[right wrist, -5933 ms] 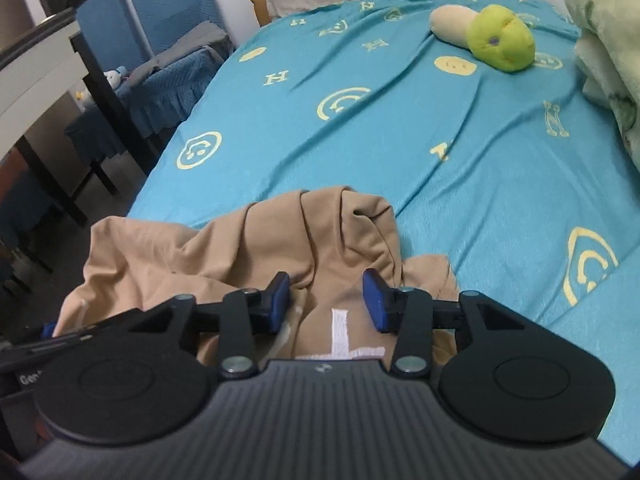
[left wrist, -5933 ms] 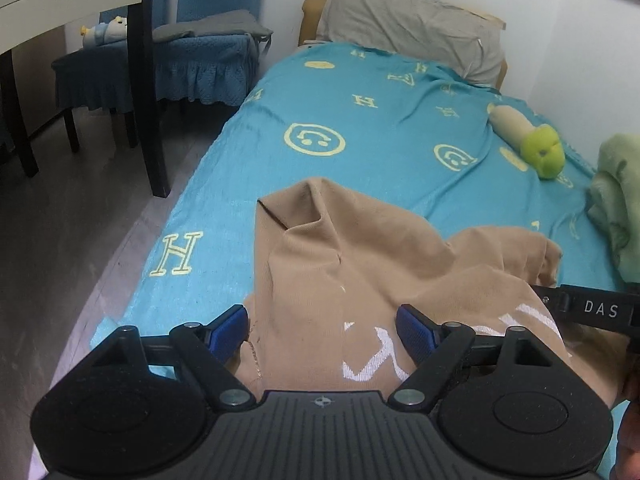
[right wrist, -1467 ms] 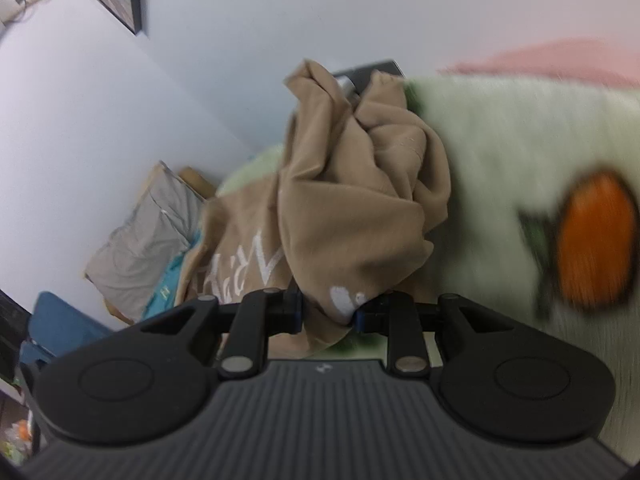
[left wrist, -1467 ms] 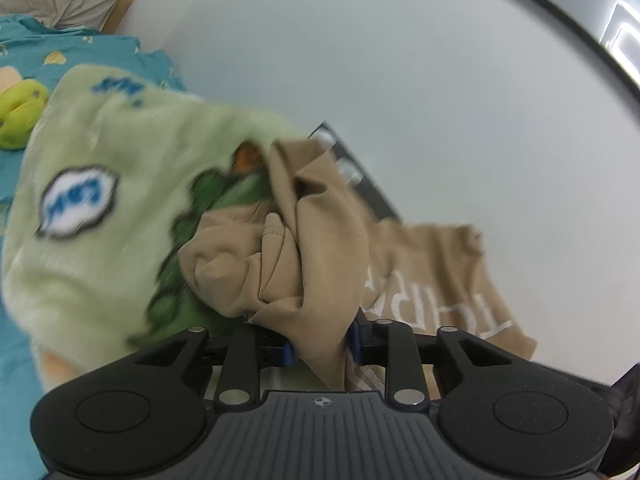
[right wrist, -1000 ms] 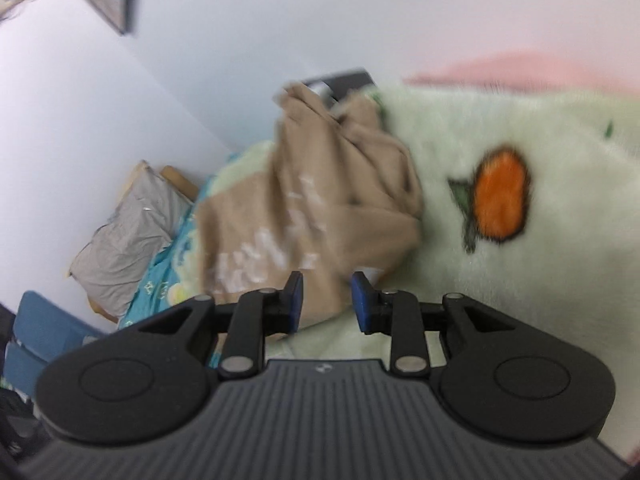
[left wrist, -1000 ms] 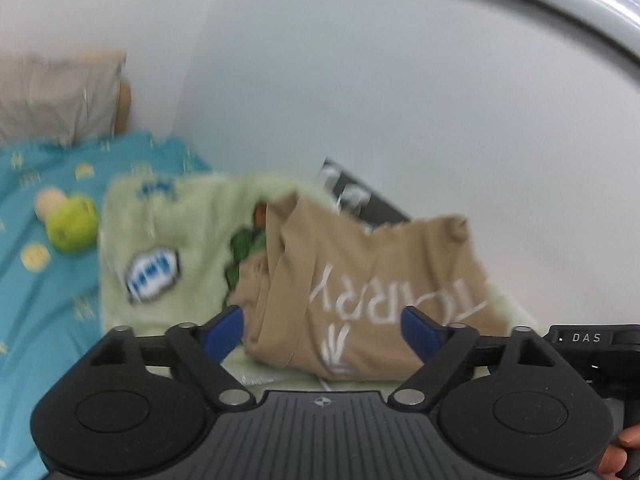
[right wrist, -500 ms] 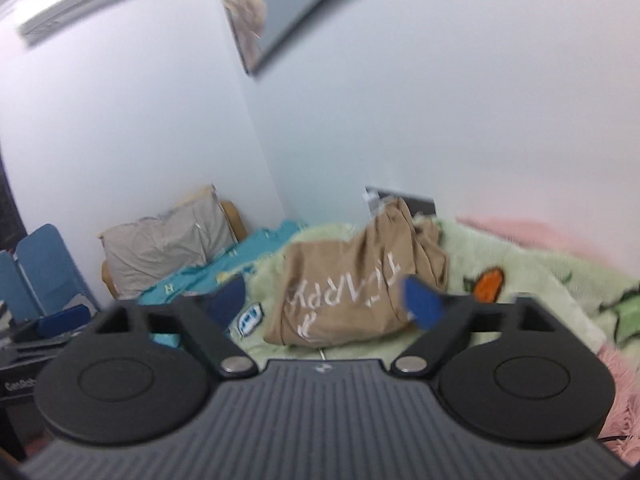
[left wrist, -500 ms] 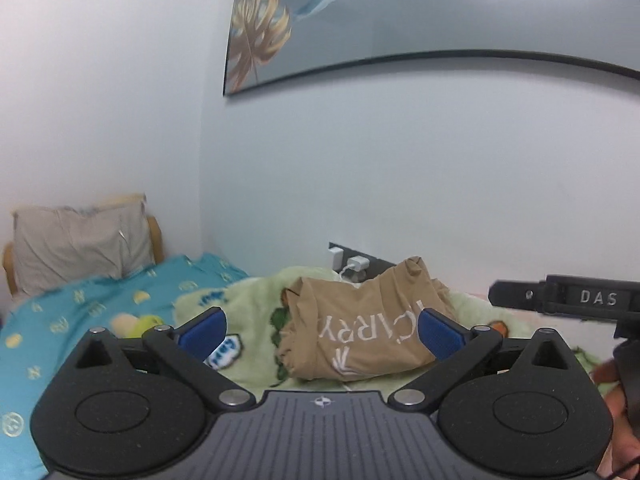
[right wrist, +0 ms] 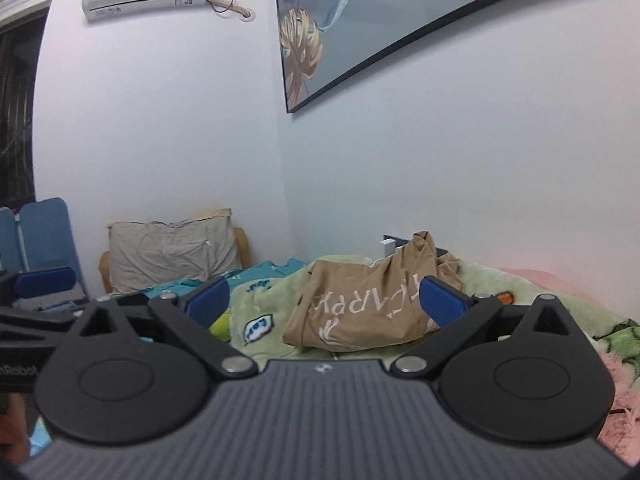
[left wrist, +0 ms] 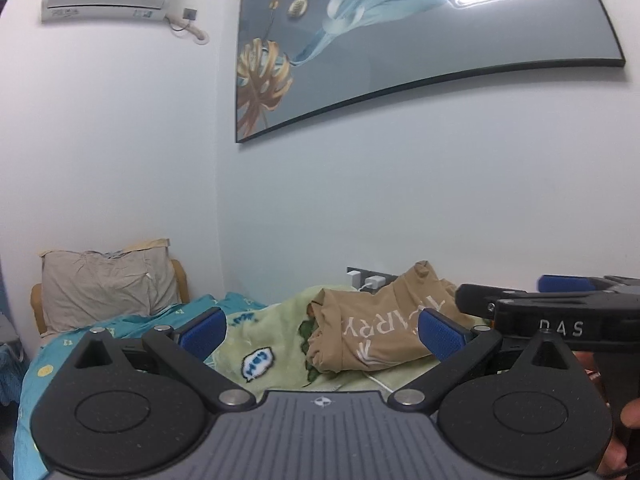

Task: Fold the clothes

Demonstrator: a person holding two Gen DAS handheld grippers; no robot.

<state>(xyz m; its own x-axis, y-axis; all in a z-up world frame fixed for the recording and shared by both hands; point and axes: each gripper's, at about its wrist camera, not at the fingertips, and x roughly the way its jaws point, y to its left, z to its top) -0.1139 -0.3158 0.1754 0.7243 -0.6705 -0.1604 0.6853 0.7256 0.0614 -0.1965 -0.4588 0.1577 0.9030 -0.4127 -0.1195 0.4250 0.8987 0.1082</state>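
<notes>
A tan shirt with white lettering (left wrist: pixel 380 320) lies folded in a loose bundle on a green cartoon blanket (left wrist: pixel 272 332) against the wall. It also shows in the right wrist view (right wrist: pixel 368 304), on the same blanket (right wrist: pixel 276 304). My left gripper (left wrist: pixel 322 330) is open and empty, held back from the shirt. My right gripper (right wrist: pixel 326 300) is open and empty, also back from the shirt. The right gripper's body shows at the right of the left wrist view (left wrist: pixel 560 316).
A teal patterned bedsheet (left wrist: pixel 120 324) covers the bed, with a grey pillow (left wrist: pixel 104 284) at its head. A wall socket with white plugs (left wrist: pixel 368 278) sits just behind the shirt. A pink fluffy blanket (right wrist: pixel 616 368) lies at right. Blue chairs (right wrist: pixel 36 232) stand at left.
Both grippers let go of the tan shirt on the green blanket, opened wide and drew back and up from it. The shirt now rests alone on the blanket.
</notes>
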